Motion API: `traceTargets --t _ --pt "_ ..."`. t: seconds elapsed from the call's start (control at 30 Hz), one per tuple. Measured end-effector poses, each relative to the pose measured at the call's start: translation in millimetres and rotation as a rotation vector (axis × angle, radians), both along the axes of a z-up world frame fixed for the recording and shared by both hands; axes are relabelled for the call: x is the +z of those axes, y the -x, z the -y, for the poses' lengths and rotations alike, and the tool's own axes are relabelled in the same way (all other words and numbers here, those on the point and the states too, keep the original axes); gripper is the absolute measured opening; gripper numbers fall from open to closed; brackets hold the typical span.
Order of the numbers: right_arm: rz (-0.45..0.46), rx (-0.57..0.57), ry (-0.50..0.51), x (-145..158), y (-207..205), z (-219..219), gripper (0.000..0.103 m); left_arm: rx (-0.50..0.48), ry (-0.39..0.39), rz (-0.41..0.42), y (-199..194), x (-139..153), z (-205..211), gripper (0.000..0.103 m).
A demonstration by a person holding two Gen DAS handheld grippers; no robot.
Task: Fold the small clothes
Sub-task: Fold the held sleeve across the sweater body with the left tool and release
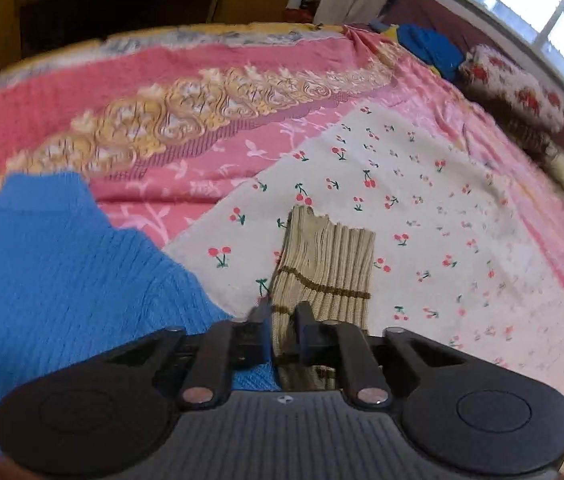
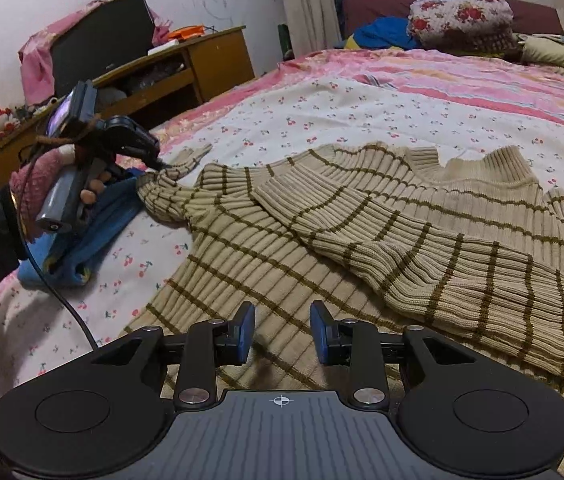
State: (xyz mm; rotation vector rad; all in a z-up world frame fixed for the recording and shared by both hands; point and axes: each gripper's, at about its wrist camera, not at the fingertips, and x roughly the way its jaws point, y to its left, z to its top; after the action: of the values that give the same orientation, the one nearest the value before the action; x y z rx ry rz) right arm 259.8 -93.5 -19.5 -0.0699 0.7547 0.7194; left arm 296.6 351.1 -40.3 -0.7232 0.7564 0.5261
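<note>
A beige ribbed sweater with brown stripes [image 2: 362, 216] lies spread on the cherry-print sheet [image 2: 282, 120], one sleeve folded across its body. My left gripper [image 1: 284, 312] is shut on the cuff of the other sleeve [image 1: 330, 256]; in the right wrist view it [image 2: 154, 164] holds that sleeve end at the sweater's left side. My right gripper [image 2: 282, 320] is open and empty, just above the sweater's lower hem. A blue knit garment [image 1: 62, 272] lies beside the left gripper and also shows in the right wrist view [image 2: 94, 232].
The bed carries a pink patterned cover [image 1: 162, 92]. A floral pillow [image 2: 458, 16] and blue cloth [image 2: 382, 32] lie at the head. A wooden desk [image 2: 186, 68] with a monitor [image 2: 98, 40] stands left of the bed. A cable [image 2: 58, 292] hangs from the left hand.
</note>
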Motion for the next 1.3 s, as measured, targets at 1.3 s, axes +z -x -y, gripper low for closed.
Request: traceTargets --t 1.3 --pt "-0.177 -0.465 -0.111 -6 21 81 0.046 -0.771 -0.046 0.298 138 0 238 0.031"
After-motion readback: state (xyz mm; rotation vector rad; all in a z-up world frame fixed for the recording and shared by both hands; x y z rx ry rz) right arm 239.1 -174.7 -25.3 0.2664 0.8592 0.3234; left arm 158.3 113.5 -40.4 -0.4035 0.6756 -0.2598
